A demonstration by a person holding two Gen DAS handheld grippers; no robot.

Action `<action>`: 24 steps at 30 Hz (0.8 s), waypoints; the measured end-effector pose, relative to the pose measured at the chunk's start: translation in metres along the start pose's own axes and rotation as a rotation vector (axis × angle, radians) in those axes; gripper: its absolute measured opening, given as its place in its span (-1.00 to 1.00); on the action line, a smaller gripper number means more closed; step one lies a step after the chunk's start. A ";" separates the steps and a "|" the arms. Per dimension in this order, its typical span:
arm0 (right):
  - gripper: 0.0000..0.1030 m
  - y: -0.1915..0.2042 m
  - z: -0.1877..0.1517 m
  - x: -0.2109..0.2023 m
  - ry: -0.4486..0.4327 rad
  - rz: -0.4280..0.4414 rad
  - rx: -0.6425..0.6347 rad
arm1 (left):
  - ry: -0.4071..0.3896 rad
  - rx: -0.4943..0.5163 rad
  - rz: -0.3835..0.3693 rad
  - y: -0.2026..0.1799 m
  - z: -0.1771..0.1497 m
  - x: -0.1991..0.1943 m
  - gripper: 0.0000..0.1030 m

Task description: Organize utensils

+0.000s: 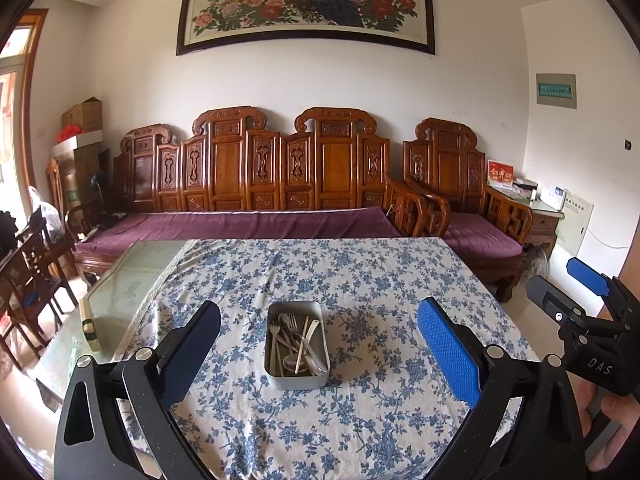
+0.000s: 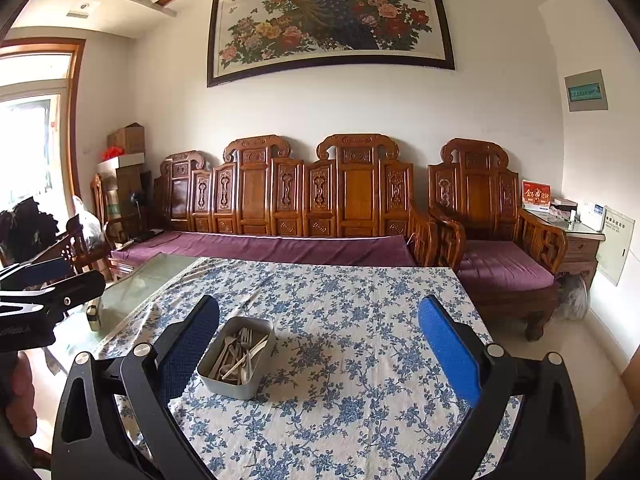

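Note:
A grey metal tin (image 1: 297,376) stands on the blue-flowered tablecloth (image 1: 360,272), holding several metal forks and spoons and pale chopsticks (image 1: 298,340). My left gripper (image 1: 319,306) hovers above the near side of the table, open, with the tin centred between its wide-spread fingers. In the right wrist view the tin (image 2: 230,384) lies close to the left finger (image 2: 188,344) of my right gripper (image 2: 320,302), which is also open and holds nothing. Each gripper shows at the edge of the other's view: the right gripper (image 1: 560,282) and the left gripper (image 2: 64,278).
The cloth leaves a strip of glass tabletop (image 1: 132,276) bare on the left, with a small pale box (image 1: 89,326) at its edge. A carved wooden sofa (image 1: 260,168) with purple cushions runs behind the table. Wooden chairs (image 1: 28,276) stand to the left.

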State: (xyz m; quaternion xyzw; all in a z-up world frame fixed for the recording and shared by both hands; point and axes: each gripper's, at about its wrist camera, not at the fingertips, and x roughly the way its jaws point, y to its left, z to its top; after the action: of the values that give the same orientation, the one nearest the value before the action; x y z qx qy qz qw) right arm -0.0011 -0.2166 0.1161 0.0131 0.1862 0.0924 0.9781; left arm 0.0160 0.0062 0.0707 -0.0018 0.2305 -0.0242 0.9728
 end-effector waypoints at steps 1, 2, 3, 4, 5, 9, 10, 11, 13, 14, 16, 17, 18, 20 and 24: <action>0.95 0.000 0.000 0.001 0.000 0.000 0.001 | 0.001 -0.001 0.000 0.000 0.000 0.000 0.85; 0.95 0.000 0.000 0.001 0.000 0.001 0.001 | 0.000 -0.002 0.001 0.001 -0.001 0.000 0.85; 0.95 0.000 0.000 0.001 0.000 0.001 0.001 | 0.000 -0.003 0.001 0.001 -0.001 -0.001 0.85; 0.95 0.000 -0.001 0.001 0.000 0.005 0.004 | 0.000 -0.004 0.001 0.001 -0.001 -0.001 0.85; 0.95 -0.001 -0.001 0.001 0.002 0.010 0.009 | 0.000 -0.005 0.001 0.001 -0.001 -0.001 0.85; 0.95 -0.001 -0.003 0.002 0.004 0.008 0.010 | 0.000 -0.005 0.000 0.002 -0.002 -0.001 0.85; 0.95 -0.002 -0.003 0.003 0.006 0.008 0.010 | 0.000 -0.005 0.000 0.002 -0.002 -0.001 0.85; 0.95 -0.001 -0.004 0.003 0.005 0.007 0.010 | 0.001 -0.005 0.000 0.002 -0.002 -0.001 0.85; 0.95 -0.001 -0.005 0.003 0.007 0.007 0.011 | 0.002 -0.003 0.002 0.000 -0.002 -0.002 0.85; 0.95 -0.001 -0.005 0.004 0.009 0.008 0.012 | 0.002 -0.004 0.003 0.000 -0.002 -0.001 0.85; 0.95 -0.001 -0.006 0.003 0.009 0.007 0.010 | 0.004 -0.006 0.003 0.000 -0.002 0.000 0.85; 0.95 -0.001 -0.006 0.004 0.010 0.007 0.009 | 0.005 -0.006 0.004 0.000 -0.002 0.000 0.85; 0.95 -0.001 -0.007 0.004 0.010 0.007 0.010 | 0.006 -0.006 0.004 0.000 -0.002 0.001 0.85; 0.95 -0.001 -0.007 0.005 0.011 0.007 0.009 | 0.006 -0.007 0.003 0.000 -0.003 0.001 0.85; 0.95 -0.001 -0.008 0.005 0.013 0.006 0.013 | 0.008 -0.002 0.005 -0.002 -0.003 0.002 0.85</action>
State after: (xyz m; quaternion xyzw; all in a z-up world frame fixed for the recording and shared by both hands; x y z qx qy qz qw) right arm 0.0009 -0.2172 0.1063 0.0193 0.1933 0.0940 0.9764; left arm 0.0158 0.0042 0.0670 -0.0021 0.2343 -0.0214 0.9719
